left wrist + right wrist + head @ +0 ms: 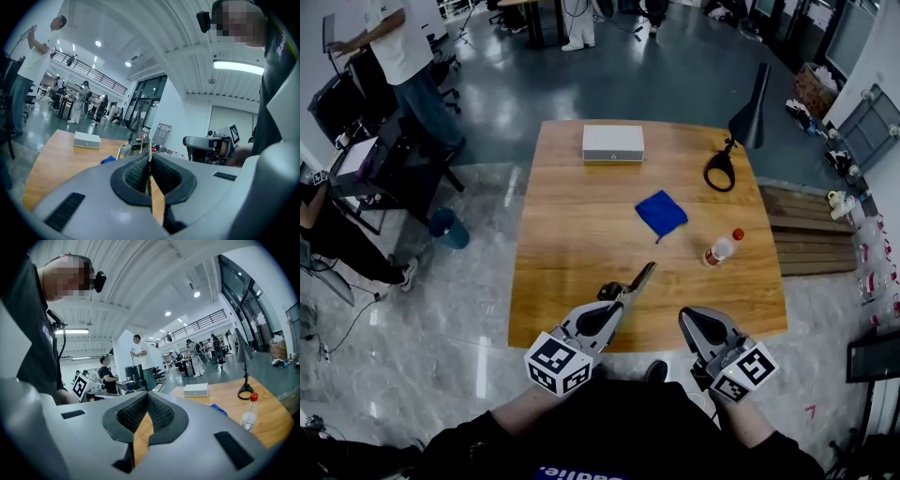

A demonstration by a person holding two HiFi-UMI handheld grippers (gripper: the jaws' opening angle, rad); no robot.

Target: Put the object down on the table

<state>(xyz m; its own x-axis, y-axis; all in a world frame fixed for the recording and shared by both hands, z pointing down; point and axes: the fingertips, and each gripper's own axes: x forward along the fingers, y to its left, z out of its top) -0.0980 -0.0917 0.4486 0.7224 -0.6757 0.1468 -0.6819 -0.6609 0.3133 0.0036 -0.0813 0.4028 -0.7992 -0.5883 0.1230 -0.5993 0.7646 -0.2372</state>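
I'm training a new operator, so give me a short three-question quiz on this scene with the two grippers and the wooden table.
1. True or false: the bottle stands upright on the table.
2. Multiple choice: the left gripper is A) open and empty, B) shut on a thin metal tool, C) out of the head view.
3. Fill in: the right gripper is shut and ___.
Key: 1 true; 2 B; 3 empty.
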